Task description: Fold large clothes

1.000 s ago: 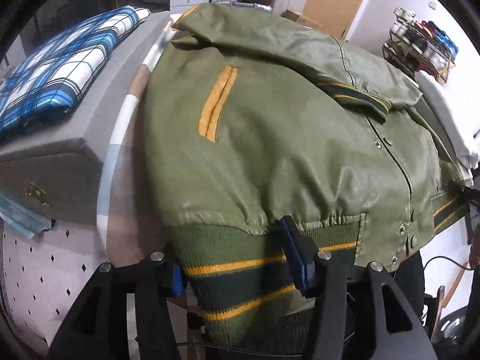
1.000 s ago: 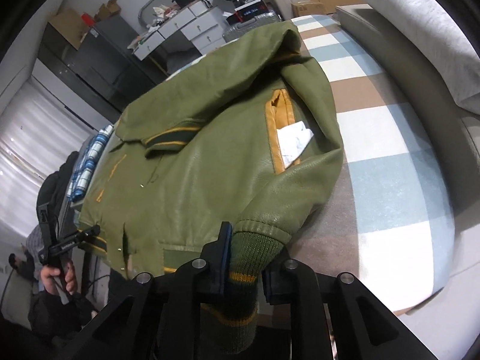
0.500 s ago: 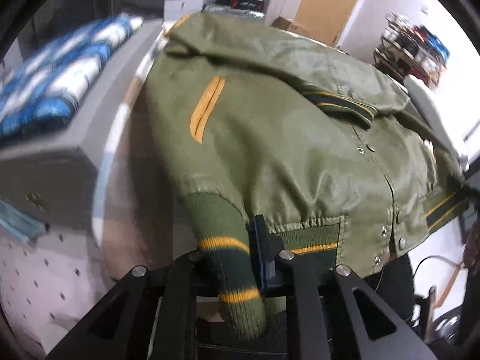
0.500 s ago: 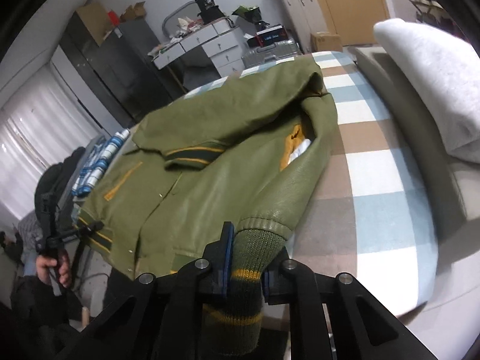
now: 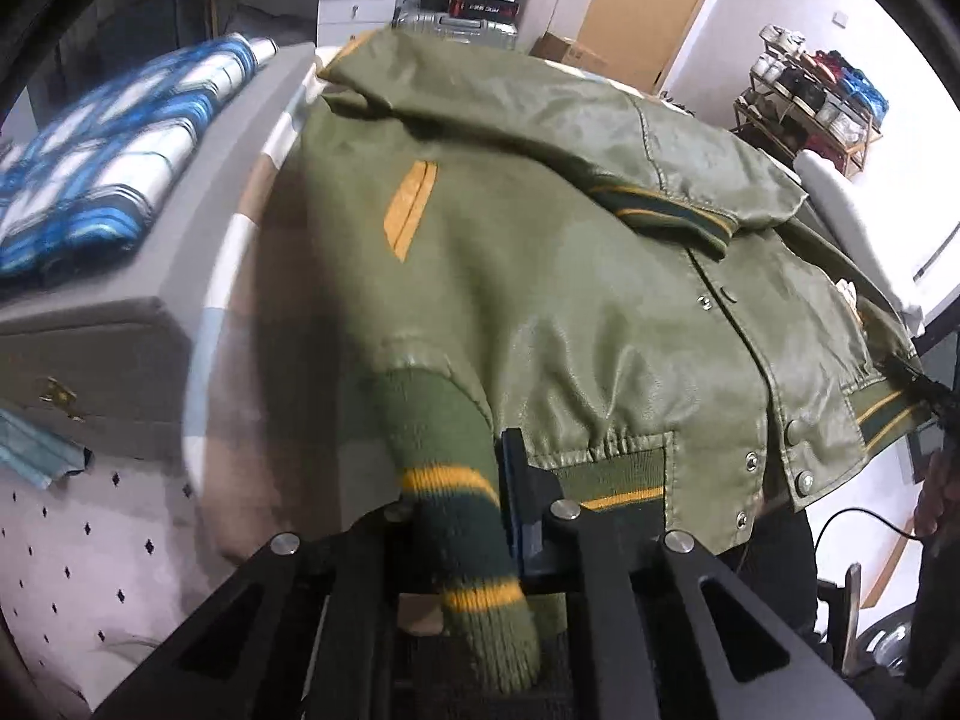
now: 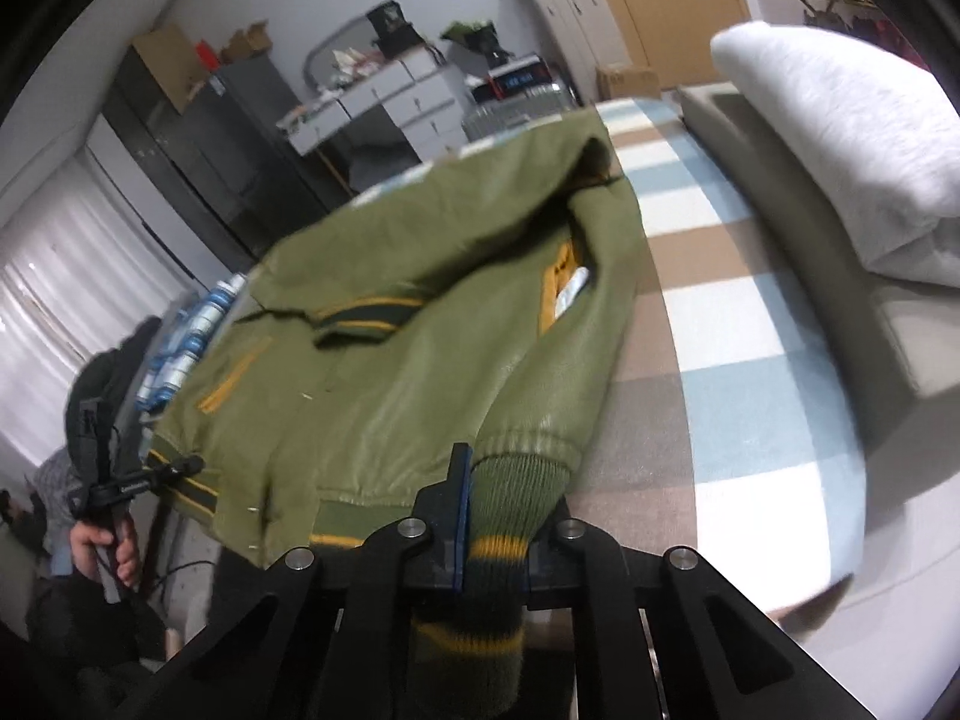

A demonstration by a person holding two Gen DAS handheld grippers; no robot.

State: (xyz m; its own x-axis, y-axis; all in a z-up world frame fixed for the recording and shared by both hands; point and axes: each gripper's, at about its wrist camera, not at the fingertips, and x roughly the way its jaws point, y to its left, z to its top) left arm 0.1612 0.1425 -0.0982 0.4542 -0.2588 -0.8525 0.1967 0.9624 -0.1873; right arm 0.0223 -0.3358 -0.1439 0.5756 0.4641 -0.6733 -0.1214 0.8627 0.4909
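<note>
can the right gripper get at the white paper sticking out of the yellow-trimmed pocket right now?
Probably not yet. The right gripper, whose jaws have just been closing, is shut on the olive-green leather jacket's ribbed striped hem. The white paper lies uncovered further up the checked bed cover, so the way is free once it lets go.

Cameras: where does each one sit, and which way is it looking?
Left wrist: on the left tongs, looking down along them at the jacket on the bed; fingers clamp its striped hem.
Right wrist: on the right tongs, facing across the jacket; the hand holding the left tongs shows.
Shared: jacket, bed, drawers.
</note>
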